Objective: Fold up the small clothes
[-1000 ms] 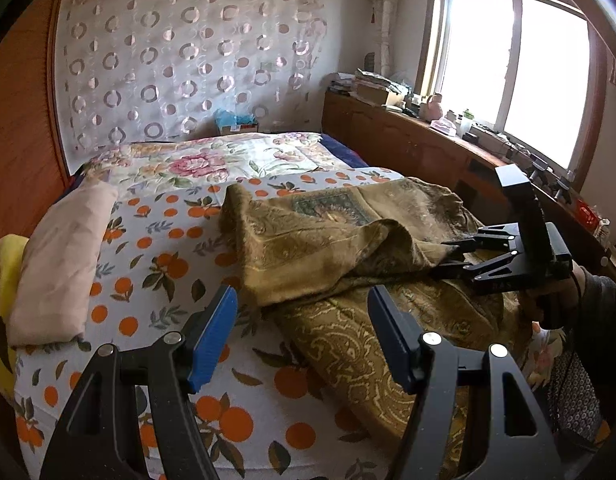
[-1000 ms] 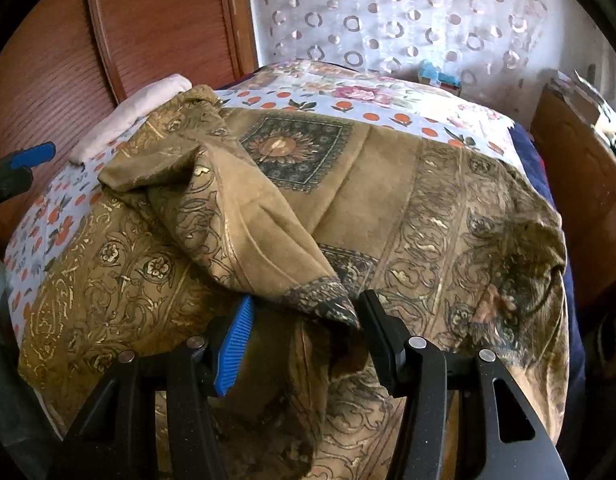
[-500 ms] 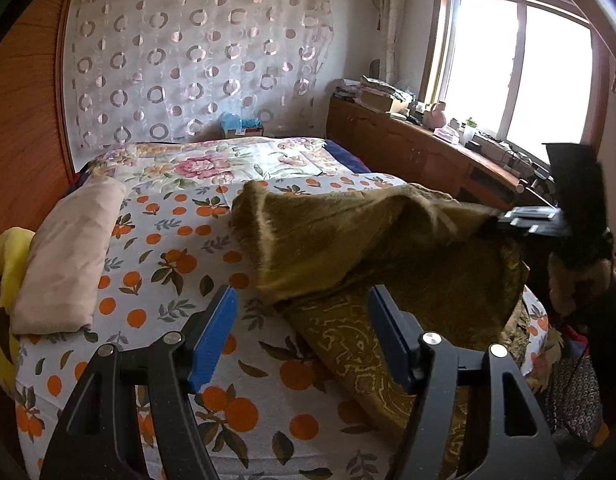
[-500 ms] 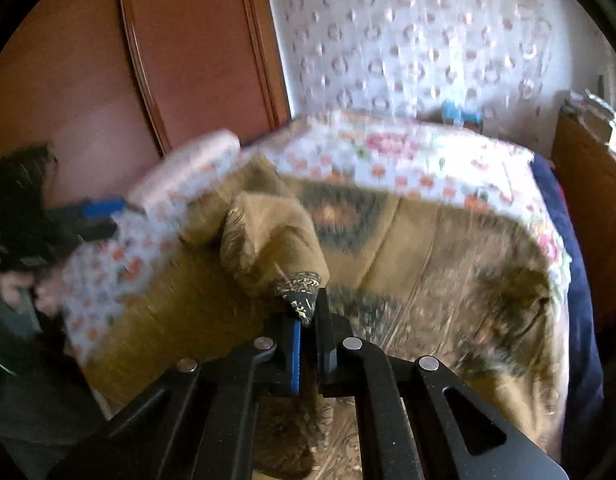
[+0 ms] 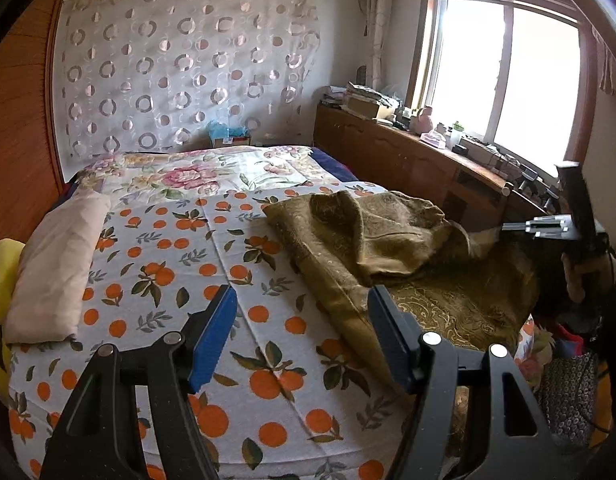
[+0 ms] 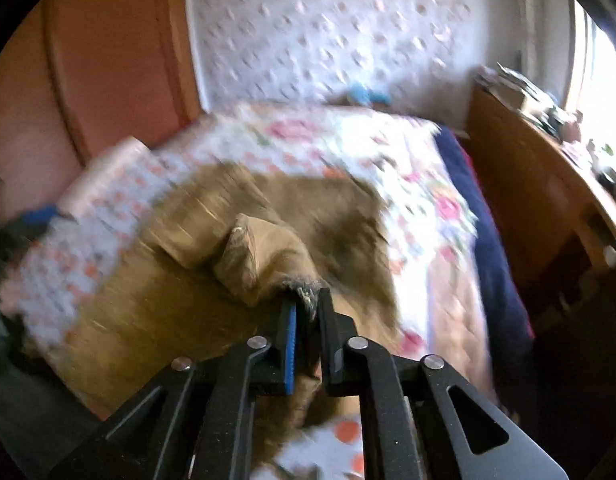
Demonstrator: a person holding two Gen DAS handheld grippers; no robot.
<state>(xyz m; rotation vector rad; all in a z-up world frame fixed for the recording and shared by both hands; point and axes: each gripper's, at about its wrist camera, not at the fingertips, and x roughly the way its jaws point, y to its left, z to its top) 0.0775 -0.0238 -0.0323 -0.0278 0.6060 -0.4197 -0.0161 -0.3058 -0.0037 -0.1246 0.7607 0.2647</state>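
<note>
- Right wrist view, blurred: our right gripper (image 6: pixel 307 307) pinches a corner of brown patterned cloth (image 6: pixel 268 256), jaws easing apart slightly.
- Cloth lies on bed (image 5: pixel 244 320).
- Left gripper (image 5: pixel 300 336) open, empty.
- We read no writing.

Right gripper (image 6: pixel 307 312) pinches dark patterned corner of olive-gold cloth (image 6: pixel 264 256); jaws easing apart slightly, fabric between pads. Cloth rises from bed (image 6: pixel 420 216) in bunched ridge toward gripper, rest spread over orange-print sheet (image 6: pixel 48 264). View motion-blurred. Wooden headboard (image 6: pixel 108 64) at left, dotted curtain (image 6: pixel 340 28) behind, wooden cabinet (image 6: pixel 528 184) at right.
</note>
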